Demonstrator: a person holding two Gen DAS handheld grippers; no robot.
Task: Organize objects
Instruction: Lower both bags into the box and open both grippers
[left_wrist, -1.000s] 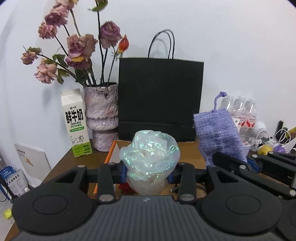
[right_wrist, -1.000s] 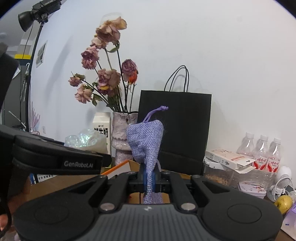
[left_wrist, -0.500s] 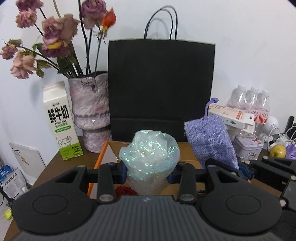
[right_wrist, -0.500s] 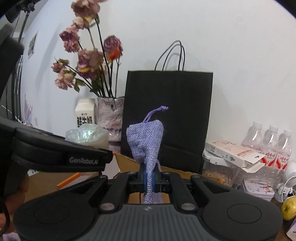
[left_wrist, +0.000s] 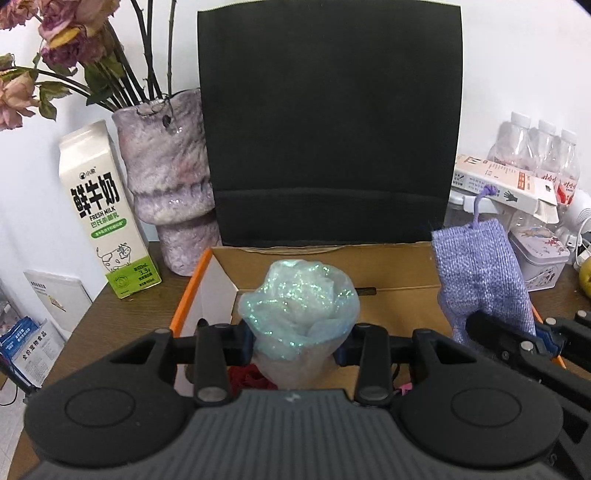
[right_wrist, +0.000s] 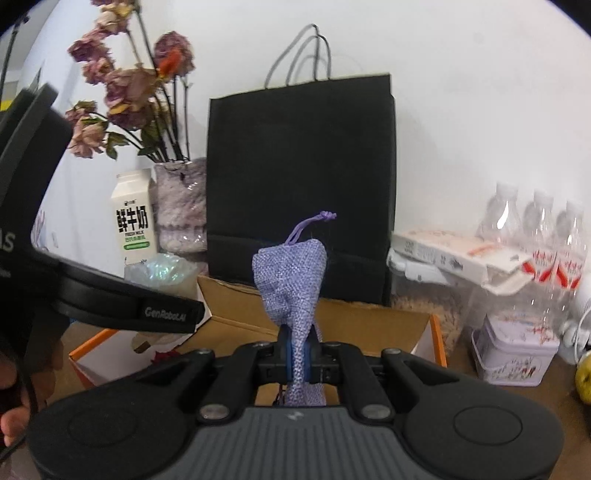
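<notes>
Two gripped items carried above the open cardboard box.

The left gripper is clamped on an iridescent wrapped bundle, held upright over the box's left half; the right gripper is pinched nearly shut on a purple woven pouch, its long axis upright, over the box's right half. The box lies just below and ahead of both, about equally near to each.

Looks like a cluttered office or studio corner: wooden table with milk carton, dried roses' vase, black paper bag, water bottles.
</notes>
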